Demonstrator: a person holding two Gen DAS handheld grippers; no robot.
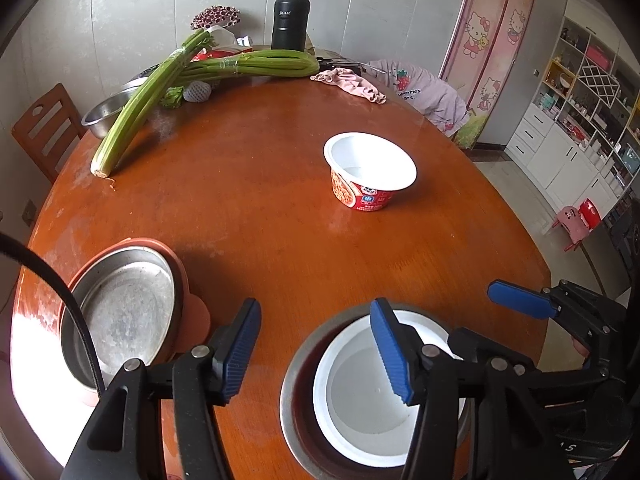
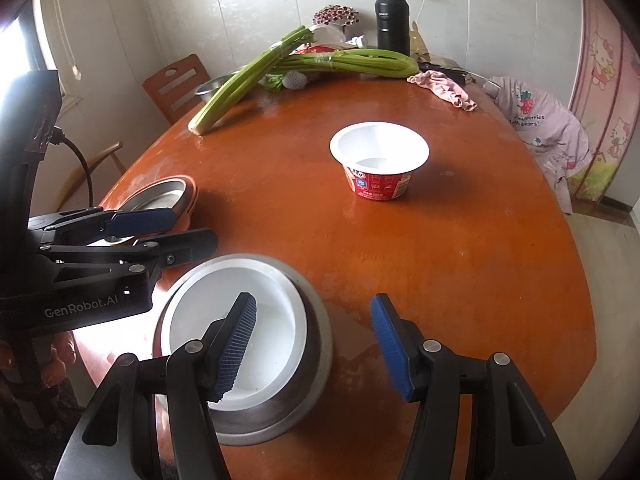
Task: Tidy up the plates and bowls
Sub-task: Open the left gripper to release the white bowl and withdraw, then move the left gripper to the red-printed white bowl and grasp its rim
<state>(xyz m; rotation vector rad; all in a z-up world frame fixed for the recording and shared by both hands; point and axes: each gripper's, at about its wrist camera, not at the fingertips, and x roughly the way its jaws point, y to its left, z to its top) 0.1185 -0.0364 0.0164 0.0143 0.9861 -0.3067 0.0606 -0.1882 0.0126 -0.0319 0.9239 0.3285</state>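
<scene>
White plastic bowl [image 2: 240, 320] sat nested in round steel dish [image 2: 312, 360] on orange worktop [image 2: 460, 280]; left gripper [image 1: 316, 352] and right gripper [image 2: 312, 344] jaws part-open, holding nothing.

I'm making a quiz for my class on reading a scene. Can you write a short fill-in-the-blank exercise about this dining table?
1. The white bowl near the grippers sits nested inside a ____ bowl.
2. The red noodle cup standing alone mid-table holds ____.
3. Long stalks of ____ lie at the far side of the table.
4. The tall black flask stands ____ near the wall.

Missing words: metal; nothing; celery; upright
</scene>
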